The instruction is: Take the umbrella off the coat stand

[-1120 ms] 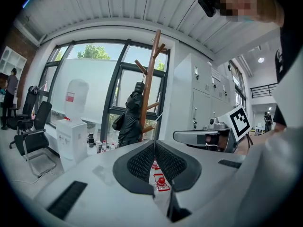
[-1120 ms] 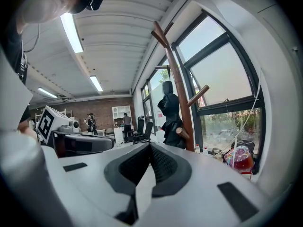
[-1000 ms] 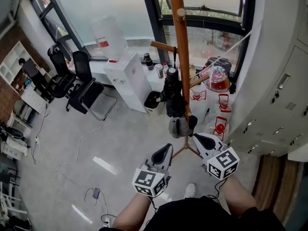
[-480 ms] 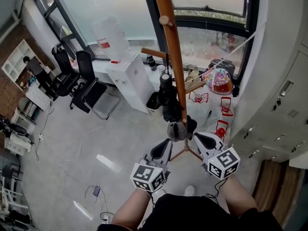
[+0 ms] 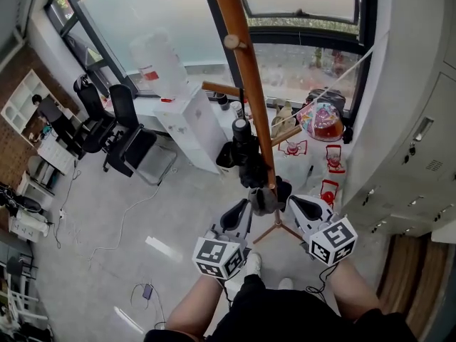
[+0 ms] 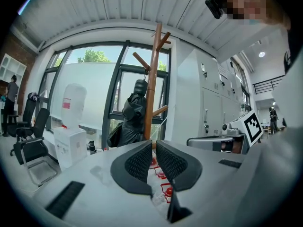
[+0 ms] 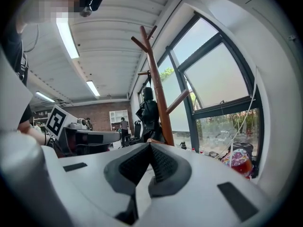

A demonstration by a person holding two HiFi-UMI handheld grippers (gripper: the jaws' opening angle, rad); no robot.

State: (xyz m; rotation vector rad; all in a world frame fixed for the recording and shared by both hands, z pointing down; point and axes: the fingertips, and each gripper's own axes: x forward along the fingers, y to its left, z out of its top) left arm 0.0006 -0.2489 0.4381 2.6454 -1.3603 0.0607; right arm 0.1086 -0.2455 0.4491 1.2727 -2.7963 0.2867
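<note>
Windowed office, black umbrella (image 5: 246, 155) hanging upright along coat stand (image 5: 244, 70), left gripper (image 5: 244, 205) and right gripper (image 5: 291, 202) closed, empty

Coat stand (image 5: 242, 70) stands before the window (image 5: 306, 55), with the umbrella (image 5: 247, 159) hanging on its left side. Water dispenser (image 5: 192, 123) to its left, office chairs (image 5: 128, 130) further left. Lockers (image 5: 420, 155) at right. Left gripper (image 5: 242, 209) and right gripper (image 5: 295, 204) flank its foot.
</note>
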